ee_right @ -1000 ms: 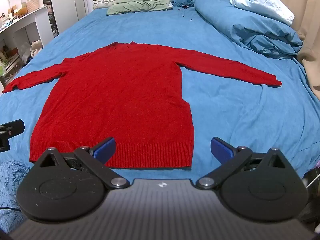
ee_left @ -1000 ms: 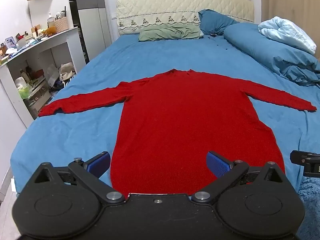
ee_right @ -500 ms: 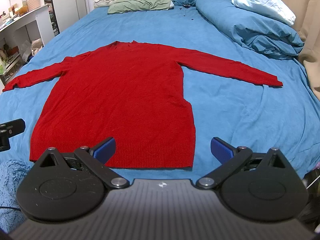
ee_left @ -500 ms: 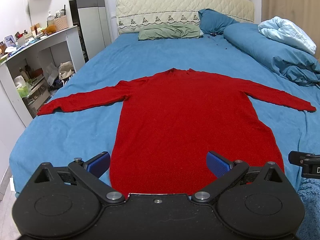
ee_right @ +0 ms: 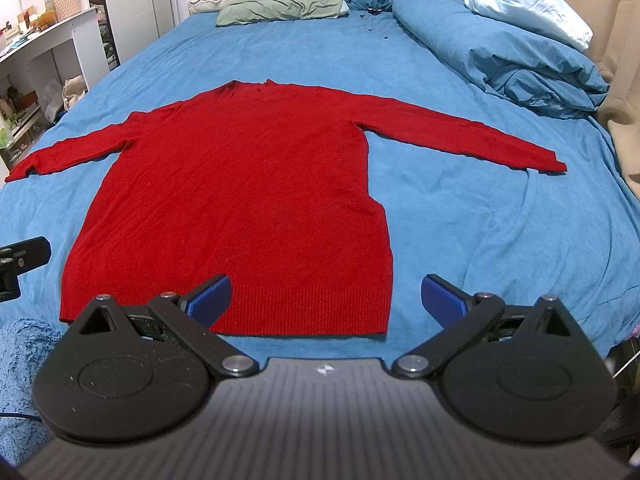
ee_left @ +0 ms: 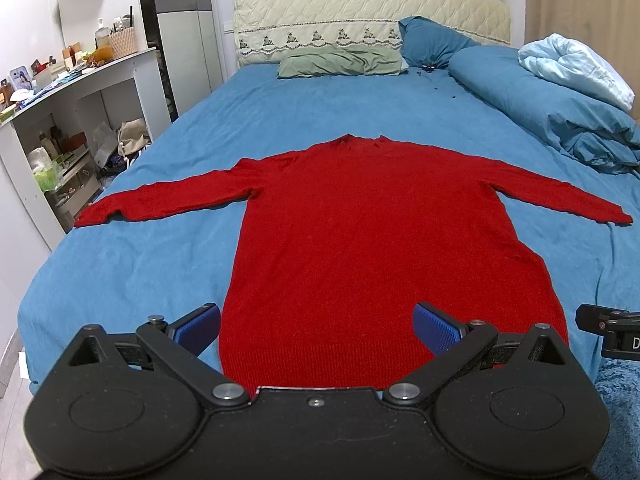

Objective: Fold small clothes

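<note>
Two tools are hovering at the foot of the bed, and part of the red sweater is lying hidden behind the left tool: its black body is covering the middle of the hem in the left wrist view. The right tool is masking only a short stretch of hem near the sweater's right corner. Both tools are standing spread wide, gripping nothing. The sweater is lying flat on the blue sheet, neck pointing toward the headboard, both sleeves stretching straight out sideways. A rolled blue duvet is piling up along the right side, close beyond the right cuff, and a green pillow is resting by the headboard. A white desk with clutter too small to make out is standing left of the bed, near the left cuff, which is reaching almost to the mattress edge. Bare sheet is lying open above the collar and beside the body.
</note>
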Motion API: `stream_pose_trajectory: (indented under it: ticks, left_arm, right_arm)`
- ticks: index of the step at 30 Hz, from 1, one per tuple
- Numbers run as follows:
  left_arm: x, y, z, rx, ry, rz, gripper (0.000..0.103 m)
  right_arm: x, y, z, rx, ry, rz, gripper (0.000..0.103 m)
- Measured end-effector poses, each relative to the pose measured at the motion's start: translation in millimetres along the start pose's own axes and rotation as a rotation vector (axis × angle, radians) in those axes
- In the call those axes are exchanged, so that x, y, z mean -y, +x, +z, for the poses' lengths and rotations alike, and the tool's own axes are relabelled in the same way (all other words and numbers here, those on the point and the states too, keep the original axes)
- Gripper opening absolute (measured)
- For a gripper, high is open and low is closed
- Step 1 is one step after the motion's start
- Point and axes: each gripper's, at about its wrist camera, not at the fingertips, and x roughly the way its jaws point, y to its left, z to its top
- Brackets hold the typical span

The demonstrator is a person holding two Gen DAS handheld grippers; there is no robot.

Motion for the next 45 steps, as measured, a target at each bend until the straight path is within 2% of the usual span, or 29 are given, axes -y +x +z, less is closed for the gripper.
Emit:
stream_pose_trajectory:
  ticks: [45]
  left_arm:
    - [-1.0, -0.1, 0.9, 0.0, -0.004, -0.002, 0.103]
  right_arm:
    - [2.2, 0.1, 1.0, -0.001, -0.002, -0.001, 0.103]
